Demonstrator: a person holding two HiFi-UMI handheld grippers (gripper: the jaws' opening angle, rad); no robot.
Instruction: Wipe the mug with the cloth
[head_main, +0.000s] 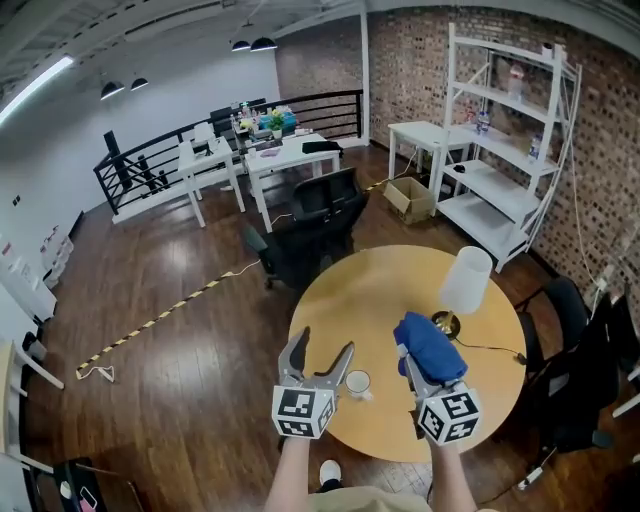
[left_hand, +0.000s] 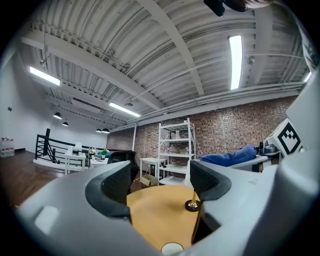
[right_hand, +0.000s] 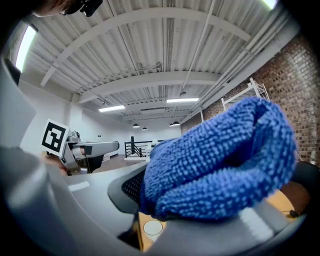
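A small white mug (head_main: 357, 384) stands on the round wooden table (head_main: 370, 290) near its front edge; its rim also shows low in the left gripper view as the mug (left_hand: 172, 248) and in the right gripper view as the mug (right_hand: 153, 228). My left gripper (head_main: 322, 358) hovers open just left of the mug, with nothing between its jaws. My right gripper (head_main: 412, 362) is shut on a bunched blue cloth (head_main: 430, 347), held above the table to the right of the mug. That cloth (right_hand: 220, 160) fills the right gripper view.
A table lamp with a white shade (head_main: 466, 279) and brass base (head_main: 445, 323) stands just behind the cloth, its cord (head_main: 490, 350) running right. Black office chairs (head_main: 310, 235) crowd the table's far side, another chair (head_main: 570, 310) sits right. White shelving (head_main: 505, 140) lines the brick wall.
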